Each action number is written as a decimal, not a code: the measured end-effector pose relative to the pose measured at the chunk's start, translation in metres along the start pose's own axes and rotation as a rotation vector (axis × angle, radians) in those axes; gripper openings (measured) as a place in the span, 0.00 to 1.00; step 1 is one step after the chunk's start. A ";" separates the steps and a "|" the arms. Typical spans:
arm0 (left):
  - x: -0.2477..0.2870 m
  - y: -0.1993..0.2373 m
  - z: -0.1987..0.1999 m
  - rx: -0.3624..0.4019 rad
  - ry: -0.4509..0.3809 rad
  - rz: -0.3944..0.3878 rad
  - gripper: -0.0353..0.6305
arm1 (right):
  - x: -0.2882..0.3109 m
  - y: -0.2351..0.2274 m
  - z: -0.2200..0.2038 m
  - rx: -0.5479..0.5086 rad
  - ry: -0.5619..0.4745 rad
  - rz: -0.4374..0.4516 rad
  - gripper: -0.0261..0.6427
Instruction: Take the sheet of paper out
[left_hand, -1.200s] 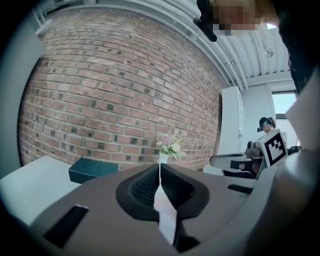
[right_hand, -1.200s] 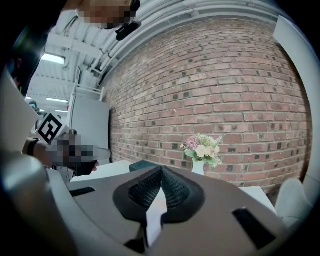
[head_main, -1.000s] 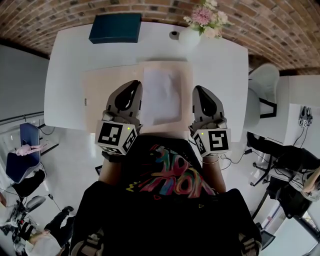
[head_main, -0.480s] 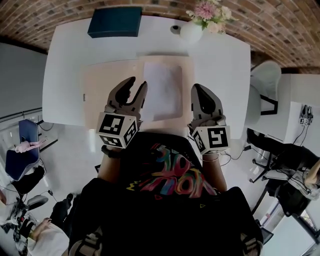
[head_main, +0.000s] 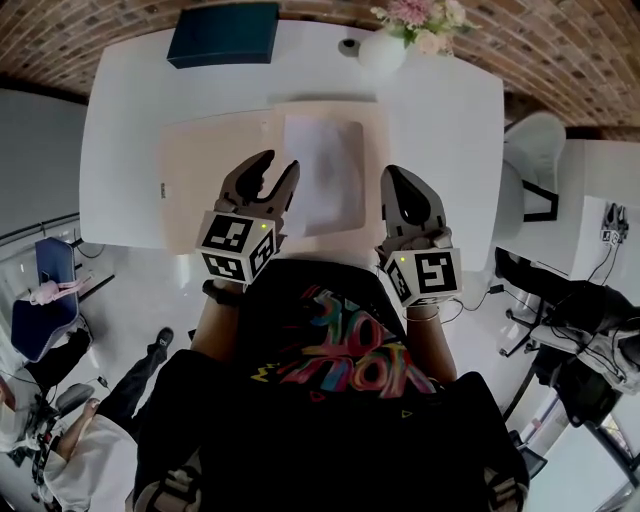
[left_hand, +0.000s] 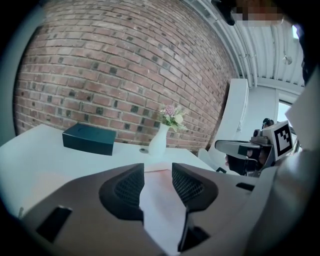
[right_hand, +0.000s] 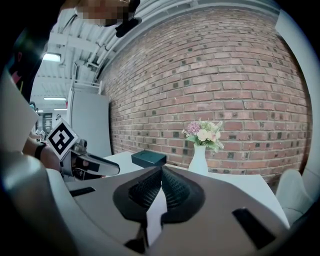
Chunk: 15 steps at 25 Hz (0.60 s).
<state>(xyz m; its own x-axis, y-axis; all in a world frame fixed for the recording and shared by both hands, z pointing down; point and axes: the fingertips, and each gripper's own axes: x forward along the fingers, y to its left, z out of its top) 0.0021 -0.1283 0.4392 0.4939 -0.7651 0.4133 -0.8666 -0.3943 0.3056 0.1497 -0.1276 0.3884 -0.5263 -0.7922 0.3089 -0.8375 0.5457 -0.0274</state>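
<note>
A white sheet of paper lies on the right half of an open pale beige folder on the white table. My left gripper hovers over the folder at the sheet's left edge. Its jaws have just been opening, and they stand open with nothing gripped between them. In the left gripper view the sheet and a pink strip of folder show through the gap of the left gripper. My right gripper sits shut at the folder's right edge, empty, its tips of the right gripper touching.
A dark teal box rests at the table's far left. A white vase of flowers and a small round object stand at the far middle. A white chair is to the right, and a brick wall rises behind.
The left gripper's jaws went from shut to open, and it sank toward the folder. The right gripper has barely shifted. A person has walked into view on the floor at lower left.
</note>
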 end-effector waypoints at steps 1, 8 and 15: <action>0.003 0.001 -0.005 -0.015 0.012 -0.004 0.30 | -0.001 -0.001 -0.004 0.006 0.017 -0.004 0.07; 0.028 0.018 -0.053 -0.113 0.123 -0.015 0.35 | 0.001 0.000 -0.020 0.019 0.060 -0.005 0.07; 0.048 0.033 -0.091 -0.187 0.217 -0.013 0.39 | 0.004 0.001 -0.031 0.031 0.096 -0.006 0.07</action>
<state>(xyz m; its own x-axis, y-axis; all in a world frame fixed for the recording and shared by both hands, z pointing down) 0.0040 -0.1317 0.5475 0.5262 -0.6255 0.5760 -0.8418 -0.2874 0.4569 0.1515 -0.1214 0.4188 -0.5062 -0.7645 0.3991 -0.8454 0.5313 -0.0545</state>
